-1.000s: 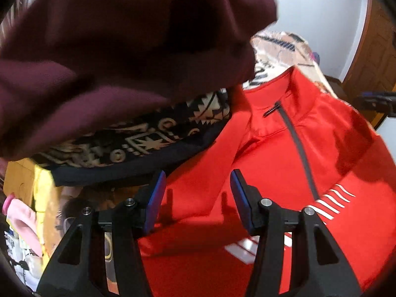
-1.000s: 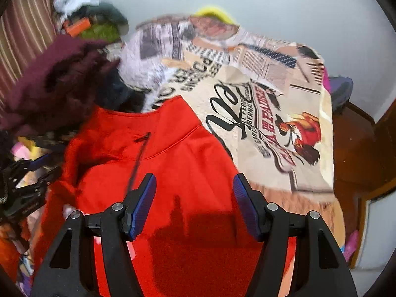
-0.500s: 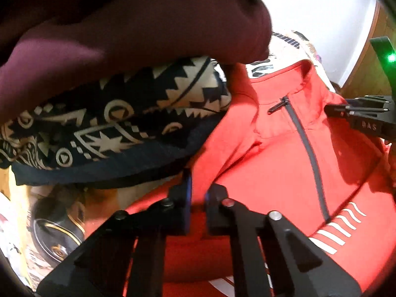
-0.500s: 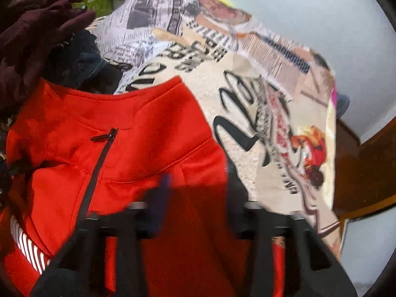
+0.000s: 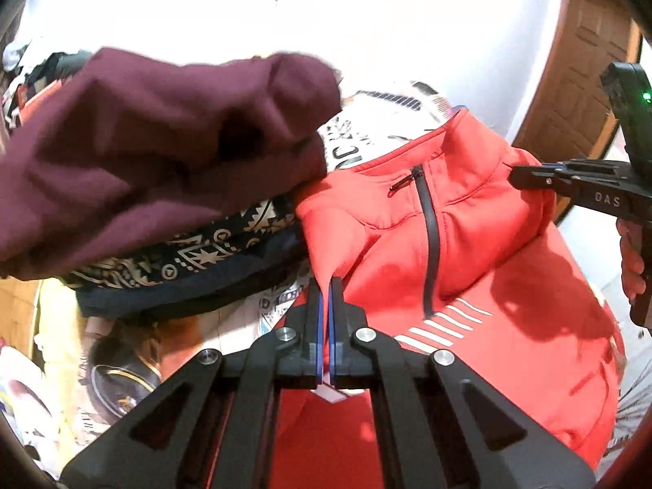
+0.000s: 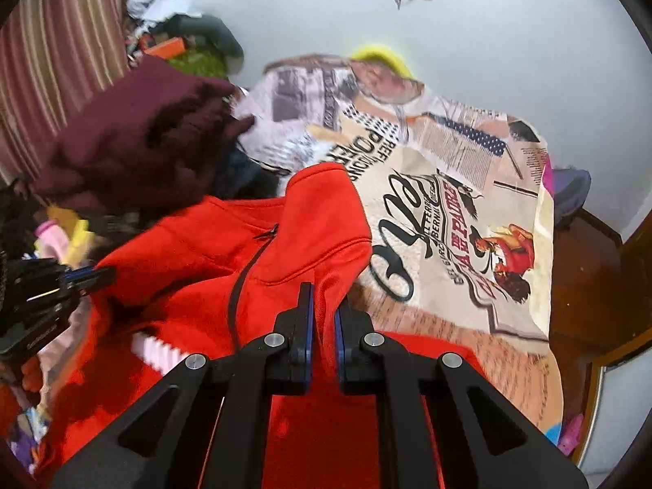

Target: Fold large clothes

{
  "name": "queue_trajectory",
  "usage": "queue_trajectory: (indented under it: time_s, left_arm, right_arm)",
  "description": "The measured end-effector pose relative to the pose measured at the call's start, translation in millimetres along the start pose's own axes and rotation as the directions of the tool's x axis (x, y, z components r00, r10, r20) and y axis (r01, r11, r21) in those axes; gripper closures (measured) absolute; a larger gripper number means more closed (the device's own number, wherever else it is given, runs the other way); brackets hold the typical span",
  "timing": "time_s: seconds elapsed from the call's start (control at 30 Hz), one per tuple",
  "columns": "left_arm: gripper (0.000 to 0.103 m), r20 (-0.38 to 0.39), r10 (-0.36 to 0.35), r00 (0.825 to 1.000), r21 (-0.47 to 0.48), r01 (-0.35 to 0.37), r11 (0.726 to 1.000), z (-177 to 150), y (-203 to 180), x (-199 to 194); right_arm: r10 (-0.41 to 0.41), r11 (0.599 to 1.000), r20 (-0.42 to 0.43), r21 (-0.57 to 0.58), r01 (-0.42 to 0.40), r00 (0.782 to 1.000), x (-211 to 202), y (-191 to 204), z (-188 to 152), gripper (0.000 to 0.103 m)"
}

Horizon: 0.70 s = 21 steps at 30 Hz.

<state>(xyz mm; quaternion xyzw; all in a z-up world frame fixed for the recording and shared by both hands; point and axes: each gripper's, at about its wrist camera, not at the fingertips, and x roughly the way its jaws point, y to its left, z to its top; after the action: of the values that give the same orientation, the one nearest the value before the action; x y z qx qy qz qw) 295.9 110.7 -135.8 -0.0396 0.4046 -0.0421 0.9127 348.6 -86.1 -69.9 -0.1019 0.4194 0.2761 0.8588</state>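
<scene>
Left gripper (image 5: 325, 285): clamped on the left shoulder edge of the red zip-neck top (image 5: 468, 244), fabric pinched between its blue pads. Maroon garment (image 5: 163, 150): heaped over a patterned dark cloth (image 5: 191, 252), just left of the top. Right gripper (image 6: 322, 297): clenched on the top's right shoulder fold. Top lies on a surface covered by a newspaper-print sheet (image 6: 448, 203); collar points away toward the white wall (image 6: 489, 40), zip running along its long axis. Wooden door (image 5: 582, 53) at right.
</scene>
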Motion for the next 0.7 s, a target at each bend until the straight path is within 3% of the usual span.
queue_trajectory:
  time_s: [0.17,0.4,0.57,0.7]
  left_arm:
    - [0.103,0.014,0.013,1.0,0.053,-0.014,0.999,-15,-5,-23]
    - [0.103,-0.033,0.058,0.998,0.047,-0.056,0.997,-46,2,-27]
    - [0.103,-0.116,0.097,0.989,0.029,-0.094,0.995,-88,17,-14]
    - [0.103,-0.221,0.1,0.97,-0.002,-0.103,0.995,-124,26,10]
  right_arm:
    - [0.054,0.998,0.021,0.013,-0.054,0.998,-36,10,-28,0.096]
    - [0.086,0.996,-0.006,0.009,-0.086,0.996,-55,26,-85,0.096]
    - [0.096,0.995,-0.057,0.02,-0.095,0.994,-52,34,-126,0.096]
    - [0.102,0.994,-0.092,0.059,-0.097,0.991,-43,30,-148,0.096]
